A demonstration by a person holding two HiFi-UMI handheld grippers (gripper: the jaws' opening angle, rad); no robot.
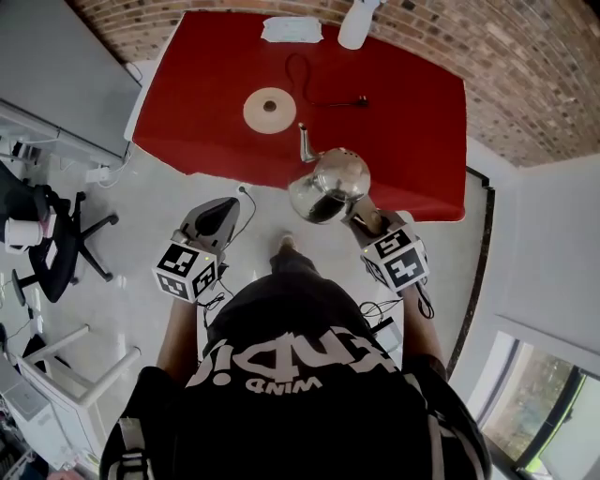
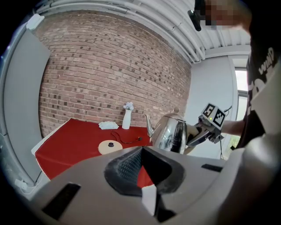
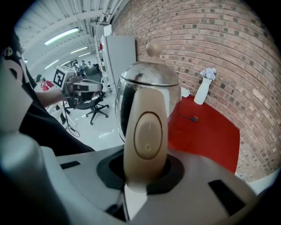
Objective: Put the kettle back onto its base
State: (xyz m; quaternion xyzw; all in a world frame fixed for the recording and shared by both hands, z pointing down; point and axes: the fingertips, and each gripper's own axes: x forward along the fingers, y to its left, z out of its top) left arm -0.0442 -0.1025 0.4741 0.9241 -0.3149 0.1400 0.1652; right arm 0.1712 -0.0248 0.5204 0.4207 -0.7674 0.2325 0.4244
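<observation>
A shiny steel kettle (image 1: 330,178) hangs in the air over the floor at the near edge of the red table (image 1: 412,141). My right gripper (image 1: 361,214) is shut on the kettle's beige handle (image 3: 146,132). The spout points toward the table. The round beige base (image 1: 269,110) lies on the table's middle, beyond the kettle and to its left, also seen in the left gripper view (image 2: 110,146). My left gripper (image 1: 228,211) floats left of the kettle (image 2: 172,132), its jaws together with nothing in them.
A black cord (image 1: 314,89) runs from the base across the table. A white vase (image 1: 357,21) and a folded white cloth (image 1: 292,30) sit at the far edge by the brick wall. An office chair (image 1: 56,244) and desks stand at the left.
</observation>
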